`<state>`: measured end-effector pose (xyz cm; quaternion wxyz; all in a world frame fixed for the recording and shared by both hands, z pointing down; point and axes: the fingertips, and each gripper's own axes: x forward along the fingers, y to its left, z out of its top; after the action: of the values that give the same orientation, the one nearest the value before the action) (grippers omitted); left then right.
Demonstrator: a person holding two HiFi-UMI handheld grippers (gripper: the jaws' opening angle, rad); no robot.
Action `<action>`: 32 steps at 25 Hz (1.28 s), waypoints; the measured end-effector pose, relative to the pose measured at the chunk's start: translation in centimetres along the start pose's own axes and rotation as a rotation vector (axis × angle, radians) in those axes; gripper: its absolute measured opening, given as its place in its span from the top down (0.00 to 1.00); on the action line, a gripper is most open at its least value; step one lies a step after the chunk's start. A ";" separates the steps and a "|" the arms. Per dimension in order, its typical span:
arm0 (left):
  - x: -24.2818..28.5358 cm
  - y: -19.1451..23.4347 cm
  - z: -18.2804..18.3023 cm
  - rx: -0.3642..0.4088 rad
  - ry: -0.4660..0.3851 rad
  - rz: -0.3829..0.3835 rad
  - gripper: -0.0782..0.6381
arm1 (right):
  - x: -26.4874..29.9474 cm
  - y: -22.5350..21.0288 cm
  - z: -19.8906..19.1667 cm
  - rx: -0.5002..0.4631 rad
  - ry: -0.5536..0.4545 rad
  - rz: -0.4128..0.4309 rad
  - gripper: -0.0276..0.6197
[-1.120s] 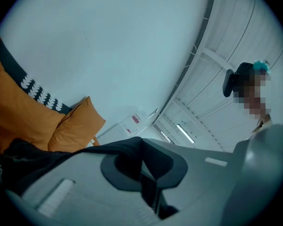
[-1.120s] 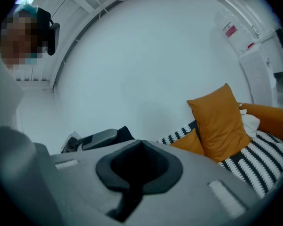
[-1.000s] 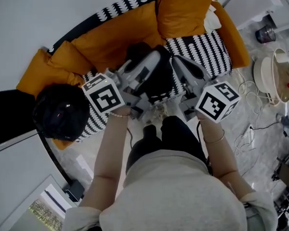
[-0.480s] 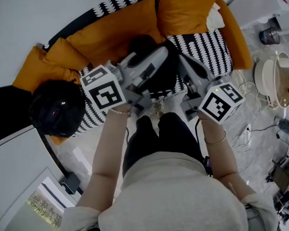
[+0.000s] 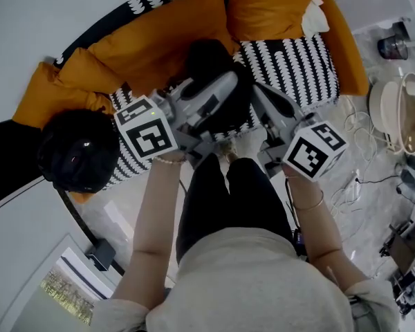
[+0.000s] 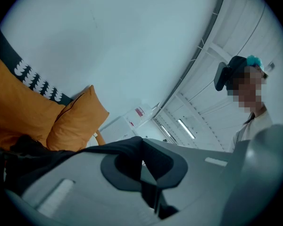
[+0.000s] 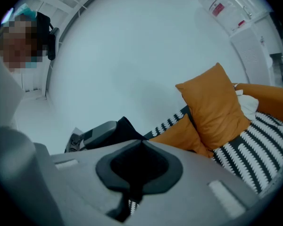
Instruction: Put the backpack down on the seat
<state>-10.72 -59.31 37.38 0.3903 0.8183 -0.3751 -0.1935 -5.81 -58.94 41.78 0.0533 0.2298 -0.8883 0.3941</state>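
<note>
The black backpack hangs between my two grippers, over the black-and-white patterned seat of the orange sofa. My left gripper comes in from the left and is shut on the backpack's black fabric, which runs into the left gripper between its jaws. My right gripper comes in from the right, also shut, with the dark backpack at the right gripper. The bag's lower part is hidden behind the grippers.
Orange cushions line the sofa back, one more standing upright. A round black object lies at the sofa's left end. On the floor to the right are a white round appliance and loose cables. The person's legs stand against the seat's front.
Both grippers have moved a little further over the seat with the backpack. Both stay closed on it.
</note>
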 end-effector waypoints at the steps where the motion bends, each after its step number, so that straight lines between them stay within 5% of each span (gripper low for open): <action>1: -0.1 0.4 -0.1 -0.003 0.005 0.000 0.87 | 0.2 -0.1 -0.4 0.005 0.004 -0.002 0.95; 15: -6.5 6.1 -1.4 -0.035 -0.030 0.063 0.87 | 5.3 0.7 -6.1 0.037 0.069 0.006 0.95; 32: -14.0 13.8 -7.6 -0.118 -0.036 0.255 0.87 | 8.3 -1.1 -13.4 0.084 0.151 -0.009 0.95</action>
<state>-21.53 -50.56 53.22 0.4522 0.7361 -0.4709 -0.1789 -13.83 -52.95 53.97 0.1122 0.2057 -0.8632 0.4471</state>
